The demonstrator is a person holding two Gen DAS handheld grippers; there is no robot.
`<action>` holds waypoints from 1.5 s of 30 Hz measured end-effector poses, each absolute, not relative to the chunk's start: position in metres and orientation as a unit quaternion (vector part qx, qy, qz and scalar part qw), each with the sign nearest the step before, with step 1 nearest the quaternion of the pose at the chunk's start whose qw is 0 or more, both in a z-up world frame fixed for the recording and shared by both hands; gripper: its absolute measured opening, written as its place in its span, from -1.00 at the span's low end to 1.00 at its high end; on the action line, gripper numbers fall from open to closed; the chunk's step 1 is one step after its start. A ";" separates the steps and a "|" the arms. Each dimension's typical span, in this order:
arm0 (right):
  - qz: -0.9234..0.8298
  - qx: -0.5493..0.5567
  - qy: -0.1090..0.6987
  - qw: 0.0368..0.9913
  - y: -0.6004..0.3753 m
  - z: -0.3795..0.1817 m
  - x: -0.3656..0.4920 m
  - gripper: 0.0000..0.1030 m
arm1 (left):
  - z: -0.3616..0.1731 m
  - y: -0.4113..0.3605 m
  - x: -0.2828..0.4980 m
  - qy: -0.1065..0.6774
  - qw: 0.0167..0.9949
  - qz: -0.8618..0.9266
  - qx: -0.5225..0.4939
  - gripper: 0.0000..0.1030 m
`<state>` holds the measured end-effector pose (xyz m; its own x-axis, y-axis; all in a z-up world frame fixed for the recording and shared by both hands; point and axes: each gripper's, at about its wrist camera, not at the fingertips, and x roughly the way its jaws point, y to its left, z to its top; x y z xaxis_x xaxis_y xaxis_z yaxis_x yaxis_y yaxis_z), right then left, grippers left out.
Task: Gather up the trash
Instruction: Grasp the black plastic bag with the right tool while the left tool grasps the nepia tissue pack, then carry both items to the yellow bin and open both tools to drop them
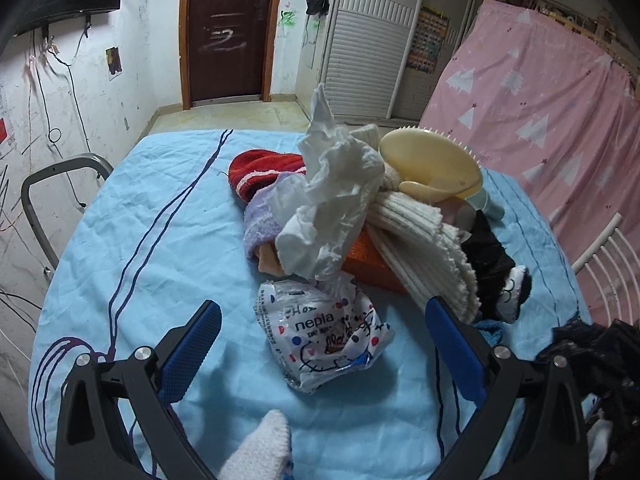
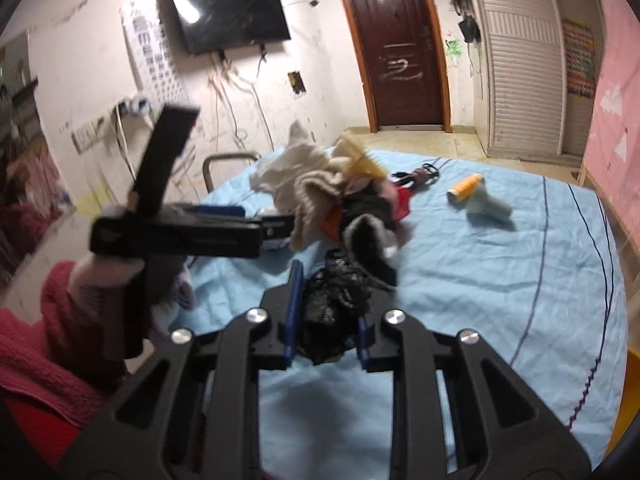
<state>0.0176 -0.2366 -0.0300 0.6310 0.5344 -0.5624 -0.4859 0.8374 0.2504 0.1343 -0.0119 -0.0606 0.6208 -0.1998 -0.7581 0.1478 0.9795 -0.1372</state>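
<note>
My blue-padded fingers (image 1: 200, 344) frame a white wrapper (image 1: 324, 340) with coloured dots, on a light-blue sheet (image 1: 160, 216) with dark lines; a red-and-white striped hat (image 1: 260, 176) lies beyond.

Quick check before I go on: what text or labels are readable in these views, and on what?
"nepla" on the plastic wrapper lying on the blue sheet.
Smaller print on the wrapper: too crumpled to read.
Wall chart beside the TV: blurred, unreadable.
Colourful poster by the wardrobe: too small.
</note>
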 end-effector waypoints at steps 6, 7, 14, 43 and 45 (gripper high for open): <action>0.275 0.065 0.315 0.906 -0.262 -0.028 0.018 -0.59 | -0.069 -0.013 0.135 0.442 0.892 -0.088 -0.028 -0.02; 0.273 0.069 0.313 0.907 -0.266 -0.028 0.018 -0.59 | -0.068 -0.013 0.134 0.439 0.894 -0.084 -0.028 -0.21; 0.260 0.089 0.301 0.913 -0.288 -0.027 0.012 -0.59 | -0.059 -0.014 0.115 0.424 0.902 -0.080 -0.028 -0.42; 0.071 0.184 0.239 0.951 -0.459 -0.033 -0.022 -0.58 | 0.037 -0.248 0.052 0.349 0.877 -0.325 0.062 -0.42; 0.039 0.178 0.243 0.953 -0.471 -0.037 -0.022 -0.58 | 0.035 -0.271 0.054 0.357 0.866 -0.344 0.064 -0.42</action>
<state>-0.0217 -0.4709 -0.0373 0.8792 0.1602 -0.4487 0.0125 0.9337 0.3580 0.0537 -0.2705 0.0348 0.5085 -0.5509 -0.6617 0.6422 0.7546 -0.1347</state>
